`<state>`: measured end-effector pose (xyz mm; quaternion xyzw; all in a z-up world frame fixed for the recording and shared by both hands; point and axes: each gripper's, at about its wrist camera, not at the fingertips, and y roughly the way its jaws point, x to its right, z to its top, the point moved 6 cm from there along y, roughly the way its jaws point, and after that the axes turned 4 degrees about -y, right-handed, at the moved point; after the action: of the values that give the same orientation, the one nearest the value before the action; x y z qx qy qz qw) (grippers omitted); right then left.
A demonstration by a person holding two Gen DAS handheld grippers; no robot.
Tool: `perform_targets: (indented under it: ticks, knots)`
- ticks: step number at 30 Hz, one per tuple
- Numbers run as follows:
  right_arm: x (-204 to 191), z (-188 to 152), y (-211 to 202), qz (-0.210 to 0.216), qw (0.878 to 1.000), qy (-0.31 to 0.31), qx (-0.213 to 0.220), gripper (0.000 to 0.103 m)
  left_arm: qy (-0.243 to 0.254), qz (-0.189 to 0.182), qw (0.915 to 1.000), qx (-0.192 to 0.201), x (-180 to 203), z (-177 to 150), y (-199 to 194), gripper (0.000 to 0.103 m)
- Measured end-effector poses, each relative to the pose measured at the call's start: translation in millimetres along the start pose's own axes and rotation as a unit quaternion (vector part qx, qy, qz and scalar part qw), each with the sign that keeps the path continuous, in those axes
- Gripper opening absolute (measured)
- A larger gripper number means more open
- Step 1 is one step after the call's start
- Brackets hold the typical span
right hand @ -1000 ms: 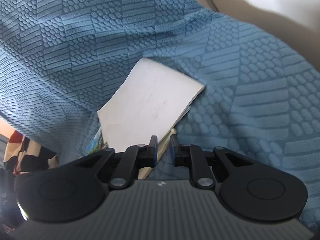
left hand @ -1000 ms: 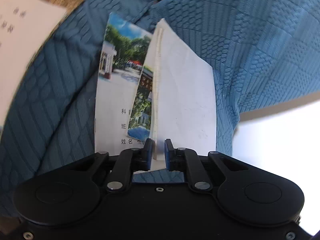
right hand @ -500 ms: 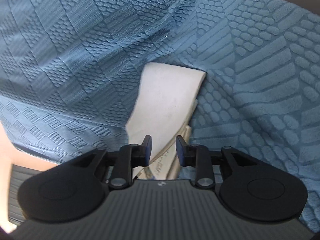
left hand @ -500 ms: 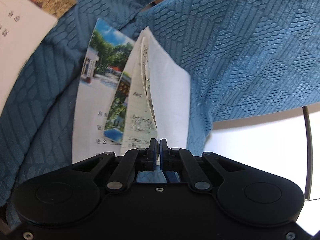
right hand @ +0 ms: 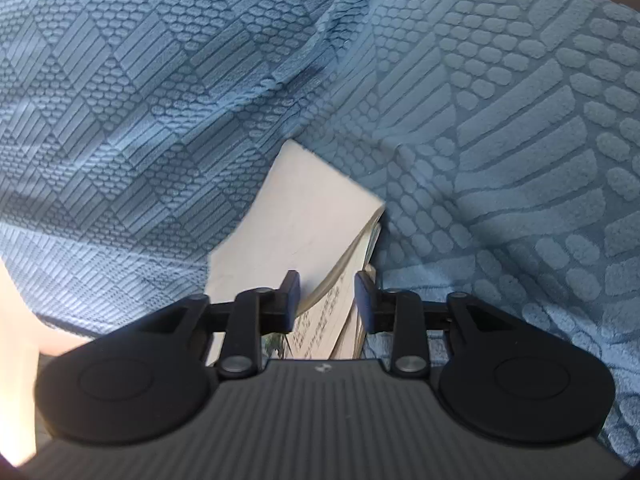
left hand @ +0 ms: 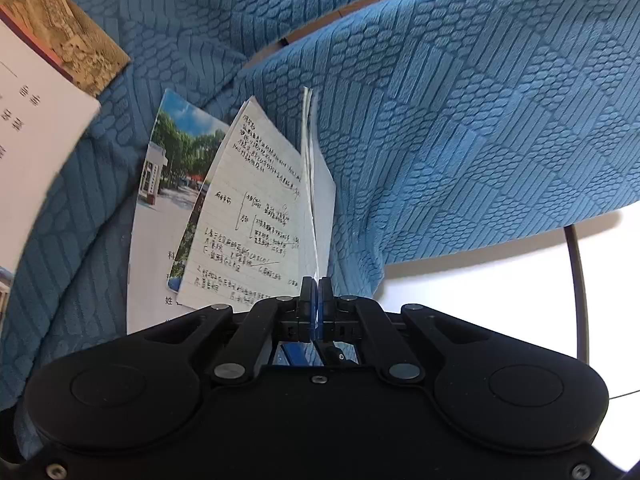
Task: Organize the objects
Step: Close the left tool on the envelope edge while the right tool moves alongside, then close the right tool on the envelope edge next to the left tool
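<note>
- In the left wrist view the left gripper sits at lower centre with its jaws pressed together on the lower edge of a thin page or cover of the notebook, which stands on edge above the fingers
- The notebook is fanned open at the centre of the frame: a lined page with handwriting leans to the left, and a plain white sheet lies on the right side of the held edge
- Under it, toward the left, lies a booklet with a photo of trees and a building on its cover, flat on the blue textured cloth
- A larger book with a white page and a gold-brown patterned corner fills the upper left
- A white surface shows at lower right, beyond the cloth's edge
- In the right wrist view the right gripper is at lower centre, its jaws opening, with the notebook's page edges between them; the pads do not press on the paper
- The same blue cloth fills the rest of that frame
</note>
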<state>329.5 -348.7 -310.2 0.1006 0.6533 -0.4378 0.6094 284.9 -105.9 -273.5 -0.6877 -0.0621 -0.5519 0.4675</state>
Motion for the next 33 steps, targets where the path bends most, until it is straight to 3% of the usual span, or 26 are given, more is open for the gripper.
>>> perform_targets:
  ticks: [12, 21, 27, 29, 33]
  knots:
    - [-0.1, 9.7, -2.3, -0.013, 0.999, -0.014, 0.039, 0.038, -0.017, 0.009, 0.9998, 0.012, -22.4, 6.4, -16.6, 0.0]
    - [-1.9, 12.0, 4.4, -0.016, 0.999, -0.029, 0.041, 0.036, 0.01, 0.081, 0.9966, 0.015, -52.5, 3.1, -4.2, 0.0]
    - [-3.4, 11.8, 7.3, -0.013, 0.998, -0.037, 0.044, 0.034, 0.026, 0.108, 0.9938, 0.008, -62.0, -2.7, 6.1, 0.0]
    - [-4.4, 11.1, 9.0, -0.023, 0.998, -0.047, 0.045, 0.031, 0.025, 0.109, 0.9937, 0.005, -63.3, -3.2, 6.7, 0.001]
    - [-5.4, 11.7, 11.9, -0.045, 0.996, -0.059, 0.045, 0.015, 0.024, 0.099, 0.9948, -0.007, -64.5, -0.6, 6.3, 0.003]
